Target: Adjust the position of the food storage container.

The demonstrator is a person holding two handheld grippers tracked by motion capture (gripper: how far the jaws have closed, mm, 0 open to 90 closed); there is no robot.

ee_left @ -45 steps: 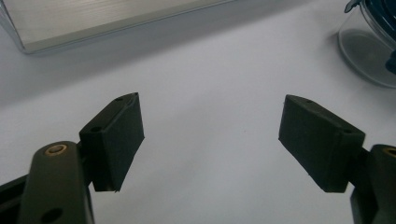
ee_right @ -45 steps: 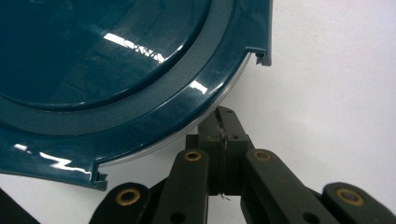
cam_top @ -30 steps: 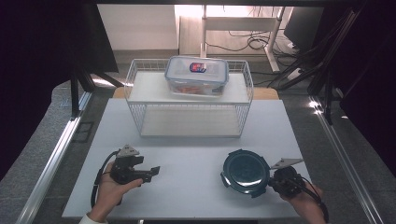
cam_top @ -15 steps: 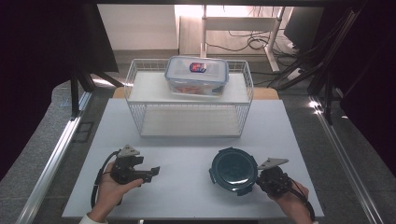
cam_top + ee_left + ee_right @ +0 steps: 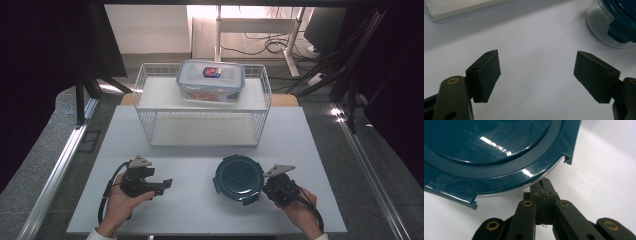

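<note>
A round glass container with a dark teal clip lid [image 5: 239, 179] stands on the white table [image 5: 200, 210], right of the middle near the front. My right gripper [image 5: 263, 186] is shut, its jaws pressed flat together. In the right gripper view its tips [image 5: 543, 183] reach under the lid's rim [image 5: 499, 182], against the container's side; the very ends are hidden there. My left gripper [image 5: 168, 184] rests on the table to the left, open and holding nothing [image 5: 536, 72]. In the left gripper view the container [image 5: 614, 22] sits at the upper right.
A white wire rack [image 5: 150, 95] stands at the back of the table. On its top shelf is a clear rectangular box with a blue-rimmed lid [image 5: 211, 80]. The rack's lower shelf [image 5: 200, 131] is bare. Dark stands and cables flank the table.
My right gripper has moved left, and the round container has slid left with it toward the table's middle. The left gripper has stayed where it was, open.
</note>
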